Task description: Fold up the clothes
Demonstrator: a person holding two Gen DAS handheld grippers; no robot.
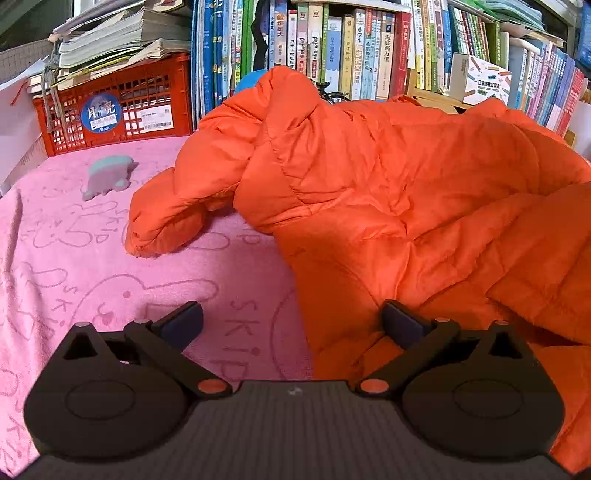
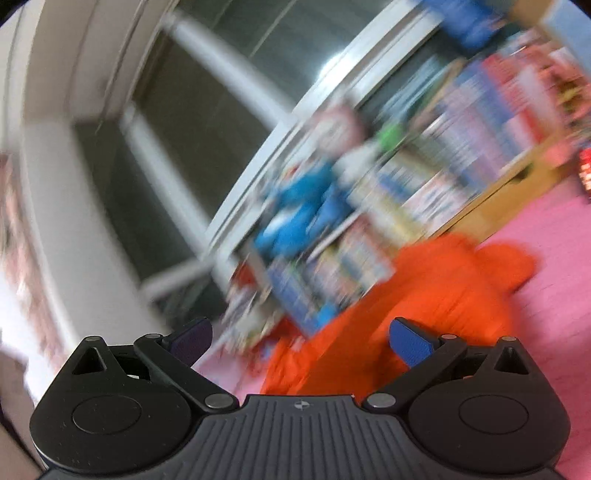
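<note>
The orange puffer jacket [image 1: 369, 192] lies crumpled on a pink towel [image 1: 92, 266] printed with rabbit outlines and the word SKIP, filling the right half of the left wrist view. Behind it to the left, a red plastic crate [image 1: 114, 110] stands on the towel's far edge; what is inside cannot be made out through its lattice, but a stack of books and papers [image 1: 122, 33] rests on top. A row of upright books [image 1: 351, 48] lines the shelf behind. The jacket's long axis runs roughly left to right, one sleeve [image 1: 166, 218] trailing leftward with its cuff on the towel. A small grey-green dinosaur toy [image 1: 107, 177] lies near the crate. The left gripper [image 1: 291, 319] has its jaws spread wide, empty, one finger over the jacket's hem. The right gripper [image 2: 301, 338] is likewise spread and empty in a heavily blurred view, the jacket [image 2: 424, 302] beyond it.
</note>
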